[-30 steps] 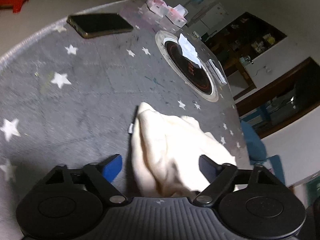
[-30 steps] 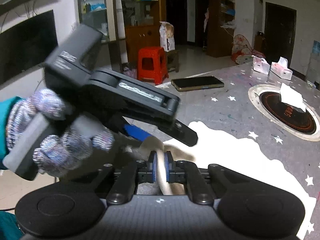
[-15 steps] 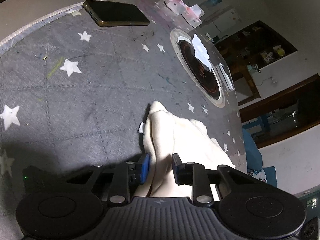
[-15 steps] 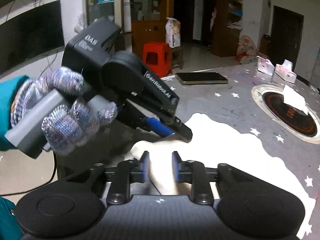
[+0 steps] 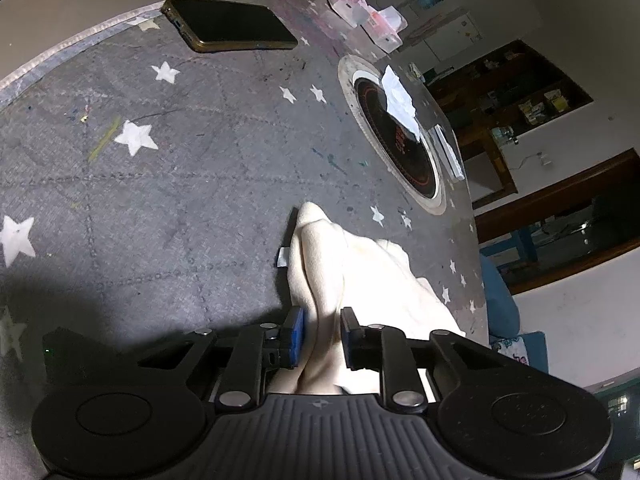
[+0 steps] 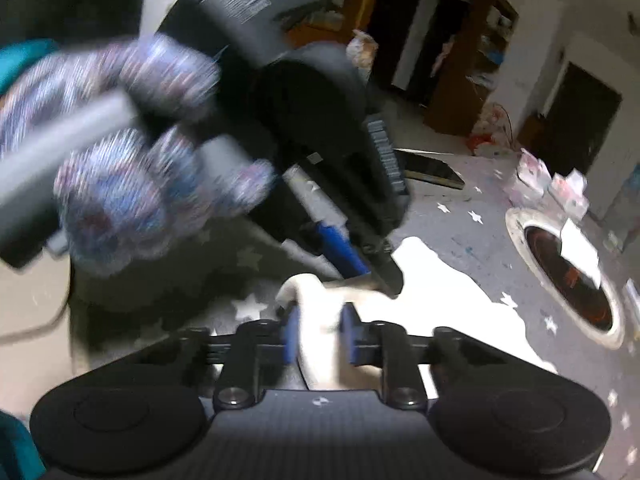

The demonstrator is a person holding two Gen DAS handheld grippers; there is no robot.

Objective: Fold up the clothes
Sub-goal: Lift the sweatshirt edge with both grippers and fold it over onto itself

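A cream garment lies bunched on the grey star-patterned table. My left gripper is shut on a raised fold of it, cloth pinched between the blue pads. In the right wrist view the garment spreads to the right, and my right gripper is closed around its near edge, with cloth filling the gap between its blue pads. The left gripper's body and a gloved hand fill the upper left of that blurred view, its tips touching the cloth just ahead.
A dark phone lies at the table's far edge. A round inset burner with a white paper on it sits to the right. Small white and pink boxes stand beyond it. The table edge curves at the left.
The left gripper went from open around the cloth to shut on it. The right gripper's pads parted slightly, still with cloth between them. The right view swung and blurred.
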